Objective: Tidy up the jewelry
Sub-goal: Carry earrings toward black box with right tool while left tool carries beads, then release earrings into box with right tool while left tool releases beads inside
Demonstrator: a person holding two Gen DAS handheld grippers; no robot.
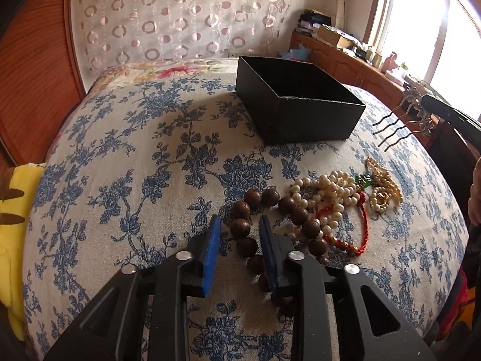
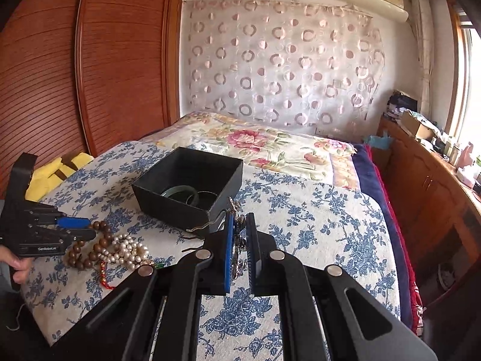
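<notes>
A string of brown wooden beads (image 1: 245, 234) lies on the blue-flowered bedspread (image 1: 135, 150). My left gripper (image 1: 239, 221) is low over it, open, with some beads in the gap and cloth showing beside the left pad; the side view (image 2: 88, 228) agrees. Pearls (image 1: 327, 192), a red cord bracelet (image 1: 357, 228) and a gold chain (image 1: 381, 192) are heaped to the right. My right gripper (image 2: 239, 219) is shut on a metal hair comb (image 2: 237, 240), held in the air near the black box (image 2: 171, 207). A green bangle (image 2: 180, 194) lies inside the box.
A yellow cushion (image 1: 15, 210) sits at the bed's left edge. Wooden wardrobe doors (image 2: 90, 75) stand to the left, and a cluttered wooden cabinet (image 2: 436, 186) runs under the window on the right. A floral quilt (image 2: 255, 144) lies behind the box. A hand (image 2: 18, 266) holds the left gripper's handle.
</notes>
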